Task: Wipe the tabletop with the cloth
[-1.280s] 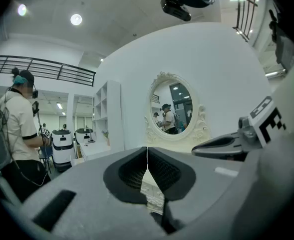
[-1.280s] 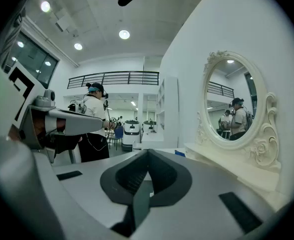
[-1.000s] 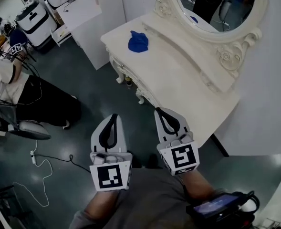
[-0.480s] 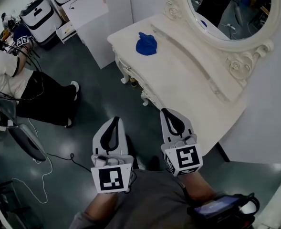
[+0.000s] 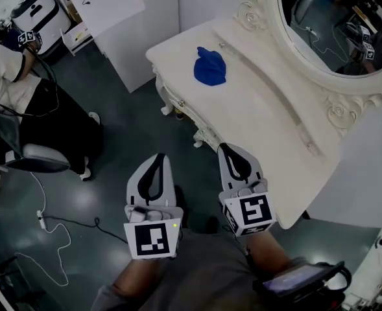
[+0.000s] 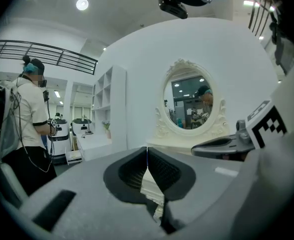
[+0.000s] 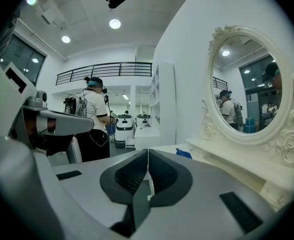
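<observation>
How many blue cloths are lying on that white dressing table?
1: the blue cloth lies bunched on the tabletop near its far end; no other shows.

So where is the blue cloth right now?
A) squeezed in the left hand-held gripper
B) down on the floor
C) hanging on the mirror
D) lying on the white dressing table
D: the blue cloth lies bunched up on the white dressing table, while the left hand-held gripper and right hand-held gripper are both shut with nothing in them.
</observation>
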